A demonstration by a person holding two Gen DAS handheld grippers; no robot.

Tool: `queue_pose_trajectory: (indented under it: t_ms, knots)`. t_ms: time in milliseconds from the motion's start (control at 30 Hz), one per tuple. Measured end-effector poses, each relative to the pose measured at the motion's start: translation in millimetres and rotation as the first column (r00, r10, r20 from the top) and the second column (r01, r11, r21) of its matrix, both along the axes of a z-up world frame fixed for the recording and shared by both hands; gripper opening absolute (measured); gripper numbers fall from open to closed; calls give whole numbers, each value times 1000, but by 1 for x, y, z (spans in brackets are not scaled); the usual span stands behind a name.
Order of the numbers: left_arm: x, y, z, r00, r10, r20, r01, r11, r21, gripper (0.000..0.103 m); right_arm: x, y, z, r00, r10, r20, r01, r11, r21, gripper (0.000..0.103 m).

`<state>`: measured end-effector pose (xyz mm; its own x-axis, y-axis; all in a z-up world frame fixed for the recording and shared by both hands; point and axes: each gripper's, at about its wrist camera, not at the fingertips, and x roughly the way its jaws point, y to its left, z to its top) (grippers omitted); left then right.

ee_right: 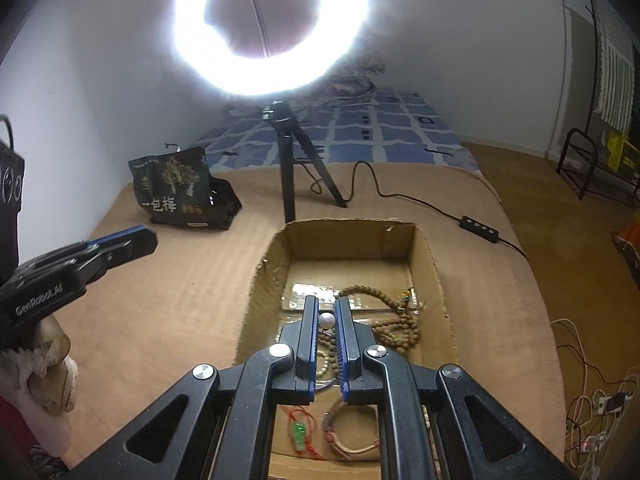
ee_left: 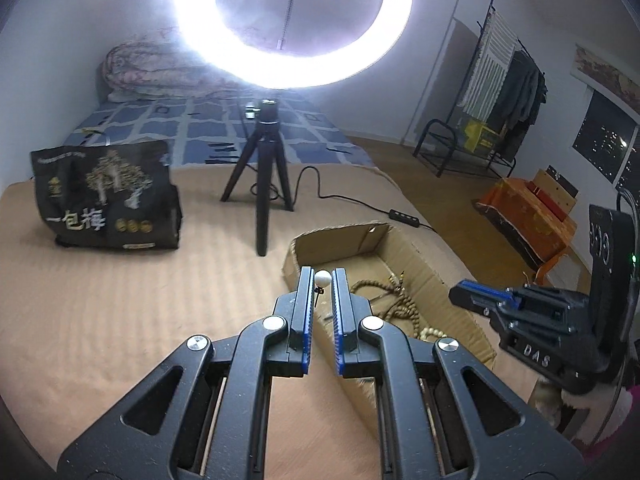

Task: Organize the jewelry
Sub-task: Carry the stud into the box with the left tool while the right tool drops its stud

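My feeds: big white circular ring light (ee_left: pixel 294 24) (ee_right: pixel 272 26) blows out top centre, haloing grey wall; room beyond dim; fisheye bends edges, dark corner vignette; slight blur in periphery

The cardboard box (ee_right: pixel 434 276) was matt brown corrugated paper, rough at its torn rims, with glossy clear tape across its floor. Inside it, the wooden bead necklace (ee_right: pixel 394 322) looked dull and grainy, while the white pearl (ee_right: pixel 326 320) near the box's middle was smooth and shiny. Under the box lay a ribbed, matt tan blanket (ee_left: pixel 120 300). Both the left gripper (ee_left: pixel 323 280) and right gripper (ee_right: pixel 326 312) were matt black plastic with bright metal rivets and ridged blue pads.
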<state>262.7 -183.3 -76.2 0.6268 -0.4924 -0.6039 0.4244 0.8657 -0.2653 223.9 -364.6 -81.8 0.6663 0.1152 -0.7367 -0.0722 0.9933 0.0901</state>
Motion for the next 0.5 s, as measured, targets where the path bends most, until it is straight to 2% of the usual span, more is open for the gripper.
queue_pose_trajectory:
  t_ms: [500]
  knots:
    - [27,-52,-15,999,-44,-16,44,998,34,7,6,-18,-19,999,-17,-37,17,1000,-3,6]
